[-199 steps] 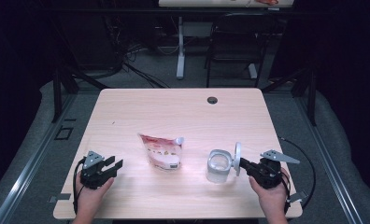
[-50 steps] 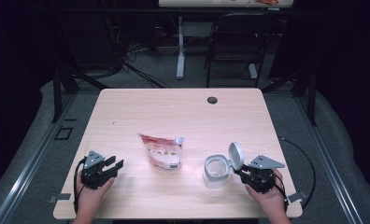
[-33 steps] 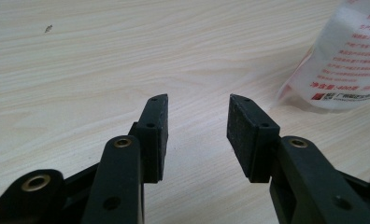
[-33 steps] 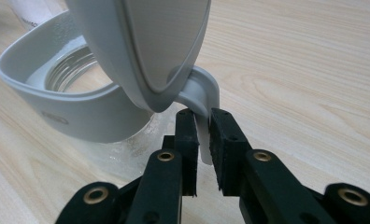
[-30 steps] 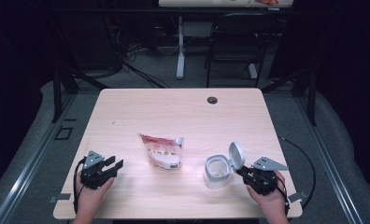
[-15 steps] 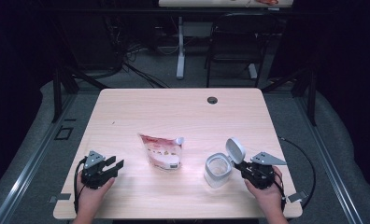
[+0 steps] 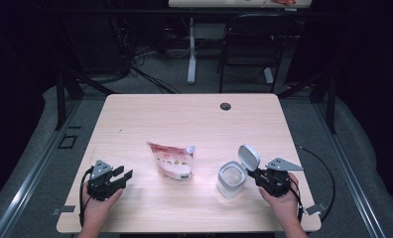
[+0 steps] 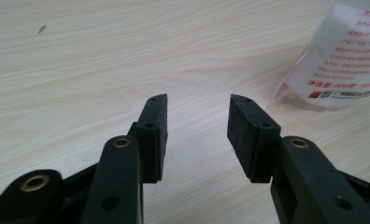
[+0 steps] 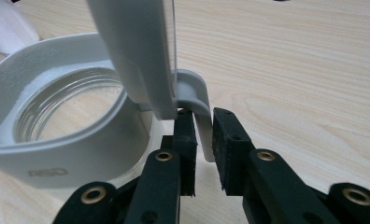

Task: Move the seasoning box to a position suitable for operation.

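Note:
A clear glass jar (image 7: 230, 179) with a grey collar stands near the table's front right. Its hinged grey lid (image 7: 248, 156) is tipped up and open. My right gripper (image 7: 260, 174) is just right of the jar. In the right gripper view this gripper (image 9: 203, 135) is shut on the grey tab (image 9: 198, 100) at the base of the lid (image 9: 136, 51), beside the empty jar (image 9: 57, 140). My left gripper (image 7: 122, 177) rests open at the front left, holding nothing. A red-and-white spouted pouch (image 7: 172, 161) lies flat between the two. It appears in the left gripper view as the pouch (image 8: 344, 60), beyond the open left gripper (image 8: 197, 121).
The pale wooden table (image 7: 184, 119) has a black round grommet (image 7: 226, 106) near its far edge. A dark chair (image 7: 246, 44) and a desk leg stand on the floor behind it. Cables trail from both grippers off the front edge.
The right gripper with the jar's lid tab drew slightly toward the front edge, then back up and left. The lid stays raised. The left gripper and pouch have not moved.

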A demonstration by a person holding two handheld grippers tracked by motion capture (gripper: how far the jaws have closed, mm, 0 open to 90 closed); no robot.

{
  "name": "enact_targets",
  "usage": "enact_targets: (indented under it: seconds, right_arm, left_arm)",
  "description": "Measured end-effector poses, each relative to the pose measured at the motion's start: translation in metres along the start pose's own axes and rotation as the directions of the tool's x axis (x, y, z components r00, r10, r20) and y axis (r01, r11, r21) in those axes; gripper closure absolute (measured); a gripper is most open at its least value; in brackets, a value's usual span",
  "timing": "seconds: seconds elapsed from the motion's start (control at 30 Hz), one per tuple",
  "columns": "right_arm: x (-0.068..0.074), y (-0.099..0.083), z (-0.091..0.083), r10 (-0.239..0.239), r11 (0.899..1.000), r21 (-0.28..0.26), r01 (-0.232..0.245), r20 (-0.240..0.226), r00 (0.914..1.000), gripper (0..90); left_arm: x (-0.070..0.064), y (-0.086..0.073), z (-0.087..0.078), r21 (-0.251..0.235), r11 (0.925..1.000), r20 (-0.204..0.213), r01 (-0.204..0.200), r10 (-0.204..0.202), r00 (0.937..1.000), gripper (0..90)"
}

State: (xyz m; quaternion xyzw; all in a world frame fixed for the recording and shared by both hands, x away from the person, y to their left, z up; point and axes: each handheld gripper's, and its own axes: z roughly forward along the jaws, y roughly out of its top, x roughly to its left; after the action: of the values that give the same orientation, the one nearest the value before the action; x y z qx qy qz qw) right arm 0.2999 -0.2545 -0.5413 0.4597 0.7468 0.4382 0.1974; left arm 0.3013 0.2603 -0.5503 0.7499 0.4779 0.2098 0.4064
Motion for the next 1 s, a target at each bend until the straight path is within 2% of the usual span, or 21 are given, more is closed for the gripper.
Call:
enact_targets:
  seconds: [0.27,0.37,0.5,0.7,0.8,1.0]
  right_arm:
    - [-0.002,0.006,0.009,-0.01,1.0,-0.003,0.01,0.0,0.9999,79.9]
    - [-0.004,0.007,0.012,0.003,1.0,-0.006,-0.003,-0.014,0.9999,79.5]
    - [-0.005,0.008,0.013,-0.008,1.0,-0.003,0.008,-0.013,0.9999,74.1]
    - [-0.008,0.004,-0.004,-0.007,1.0,-0.024,0.008,0.025,0.9997,60.6]
    - [-0.01,0.002,-0.016,0.006,0.998,-0.058,-0.003,0.049,0.9988,54.4]
    - [-0.01,-0.003,-0.037,0.021,0.996,-0.086,-0.014,0.074,0.997,49.1]
  left_arm:
    - [0.001,0.0,0.0,0.003,1.0,0.006,-0.001,0.001,1.0,58.1]
    - [-0.001,0.0,0.0,0.003,1.0,0.016,-0.008,0.008,0.9998,57.9]
    - [-0.002,0.0,0.001,0.002,0.9999,0.02,-0.013,0.013,0.9997,57.9]
    - [-0.001,0.0,-0.004,-0.014,0.9999,0.02,-0.007,0.008,0.9998,57.7]
    - [-0.001,0.001,-0.007,-0.015,0.9999,0.026,-0.003,0.003,0.9997,57.7]
    - [-0.004,0.007,-0.011,-0.02,0.9996,0.058,-0.021,0.022,0.9981,58.0]
